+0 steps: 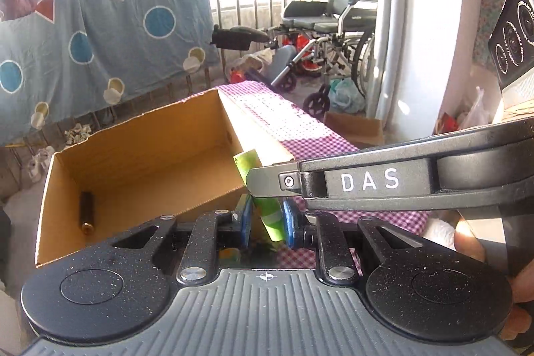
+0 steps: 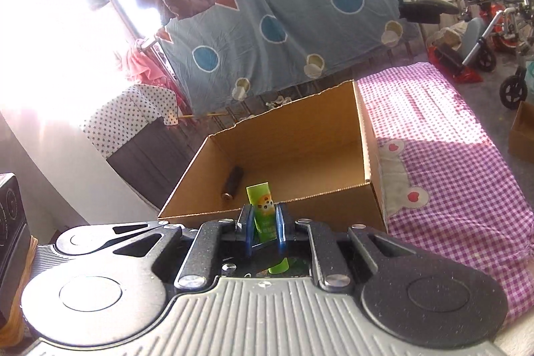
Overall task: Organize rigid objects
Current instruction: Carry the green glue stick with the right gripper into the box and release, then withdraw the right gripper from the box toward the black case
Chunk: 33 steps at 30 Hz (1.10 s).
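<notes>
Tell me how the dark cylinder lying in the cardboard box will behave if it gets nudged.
The dark cylinder lies on its side on the flat floor of the cardboard box, so it will probably roll. It looks stiff, likely metal with a brass-coloured end, so perhaps heavy for its size. The nearby box wall should stop it.

bg: blue patterned sheet (image 2: 283, 32) on rail | wheelchair (image 1: 333, 22) | pink checked cloth (image 2: 450, 139)
</notes>
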Each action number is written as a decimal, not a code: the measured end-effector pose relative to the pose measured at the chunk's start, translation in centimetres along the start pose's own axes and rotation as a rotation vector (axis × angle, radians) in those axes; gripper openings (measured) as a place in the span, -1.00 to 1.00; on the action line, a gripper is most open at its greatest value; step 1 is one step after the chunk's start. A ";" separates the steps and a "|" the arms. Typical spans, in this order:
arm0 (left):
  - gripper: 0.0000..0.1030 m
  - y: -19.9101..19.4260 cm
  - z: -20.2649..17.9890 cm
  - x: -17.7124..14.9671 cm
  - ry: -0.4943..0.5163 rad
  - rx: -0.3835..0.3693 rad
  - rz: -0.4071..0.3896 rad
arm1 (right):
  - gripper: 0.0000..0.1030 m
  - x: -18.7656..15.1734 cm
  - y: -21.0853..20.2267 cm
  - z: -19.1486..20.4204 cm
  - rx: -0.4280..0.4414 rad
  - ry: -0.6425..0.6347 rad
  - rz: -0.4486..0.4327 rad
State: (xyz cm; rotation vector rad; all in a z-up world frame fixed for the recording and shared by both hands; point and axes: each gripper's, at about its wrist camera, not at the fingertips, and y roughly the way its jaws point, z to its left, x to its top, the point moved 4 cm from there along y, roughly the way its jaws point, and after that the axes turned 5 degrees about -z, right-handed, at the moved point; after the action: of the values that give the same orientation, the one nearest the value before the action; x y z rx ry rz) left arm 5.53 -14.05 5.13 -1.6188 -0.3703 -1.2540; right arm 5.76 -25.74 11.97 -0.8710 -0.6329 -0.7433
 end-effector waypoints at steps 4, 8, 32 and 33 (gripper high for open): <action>-0.63 -0.4 3.7 2.7 -0.055 0.052 -0.030 | -0.71 3.1 3.1 2.9 0.063 -0.076 0.003; -0.63 1.2 7.9 3.9 -0.129 0.074 0.015 | -0.71 5.6 8.0 4.7 0.117 -0.099 0.079; -0.30 8.1 20.4 -0.5 -0.344 0.149 0.365 | -0.71 3.5 30.1 2.9 0.084 0.108 0.665; -0.23 7.7 20.3 -0.2 -0.344 0.150 0.352 | -0.71 3.9 29.3 3.0 0.089 0.102 0.651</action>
State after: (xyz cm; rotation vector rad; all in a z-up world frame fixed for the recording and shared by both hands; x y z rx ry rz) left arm 22.11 -0.33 1.99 -1.6821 -0.3619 -0.6701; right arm 30.57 -11.77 3.52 -0.8819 -0.2574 -0.1675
